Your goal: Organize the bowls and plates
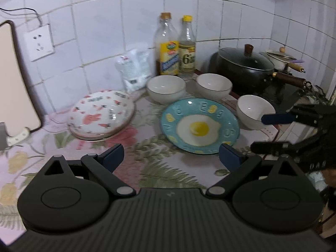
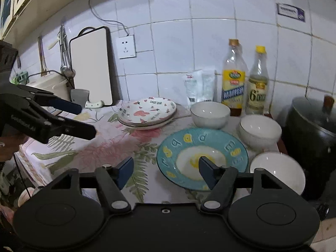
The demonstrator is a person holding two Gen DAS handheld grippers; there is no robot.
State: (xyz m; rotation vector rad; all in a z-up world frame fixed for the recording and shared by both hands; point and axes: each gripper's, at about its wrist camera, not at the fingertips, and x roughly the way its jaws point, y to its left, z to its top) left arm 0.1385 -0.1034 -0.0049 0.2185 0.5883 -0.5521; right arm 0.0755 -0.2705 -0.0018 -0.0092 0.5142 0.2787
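Note:
A teal plate with a fried-egg print [image 1: 199, 126] [image 2: 201, 157] lies on the flowered cloth. A stack of pink-patterned plates [image 1: 101, 114] [image 2: 147, 111] sits to its left. Three white bowls [image 1: 166, 89] [image 1: 214, 86] [image 1: 255, 111] stand behind and right of the teal plate; they also show in the right wrist view [image 2: 210, 114] [image 2: 260, 131] [image 2: 277, 172]. My left gripper [image 1: 171, 159] is open and empty, above the cloth in front of the teal plate. My right gripper [image 2: 166, 172] is open and empty, its right finger over the teal plate's near side.
Two bottles [image 1: 167, 46] [image 1: 187, 48] and a plastic bag [image 1: 134, 71] stand at the tiled wall. A black lidded pot [image 1: 245, 67] and a small white pot [image 1: 279, 59] sit on the stove at right. A cutting board [image 2: 91, 67] leans at left.

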